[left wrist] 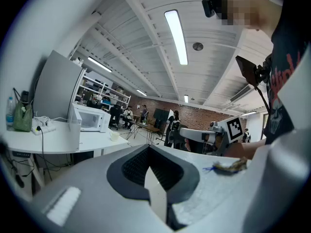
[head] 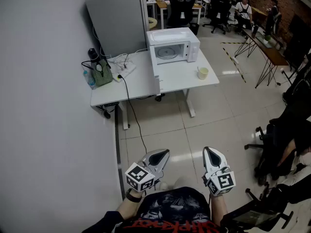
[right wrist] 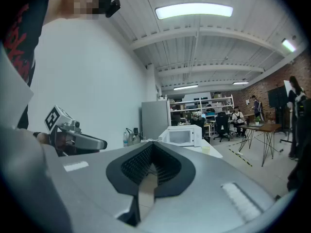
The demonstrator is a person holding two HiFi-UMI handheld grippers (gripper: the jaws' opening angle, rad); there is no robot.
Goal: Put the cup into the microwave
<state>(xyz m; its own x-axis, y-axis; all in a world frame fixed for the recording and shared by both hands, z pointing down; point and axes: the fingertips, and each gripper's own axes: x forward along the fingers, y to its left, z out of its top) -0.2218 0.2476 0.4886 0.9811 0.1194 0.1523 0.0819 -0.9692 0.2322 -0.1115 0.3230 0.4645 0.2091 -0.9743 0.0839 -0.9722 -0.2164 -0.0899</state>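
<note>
Tall grey cabinet against the wall at the far end. In front of it, two white tables side by side: the left table and the right table.

White microwave sits at the back of the right table, front towards the person, turntable visible inside.

Black office chair at the right edge of the head view, well apart from the tables.

Left gripper and right gripper are low in the head view, close to the person's body, far from the tables. Both point roughly level towards the tables. Each has its jaws pressed together, nothing between them.

Green bag is on the left table near the wall, with a small bottle just beside it.

Pale cup stands upright on the right table, near its front right corner. It is right of and in front of the microwave, clearly apart from it.
</note>
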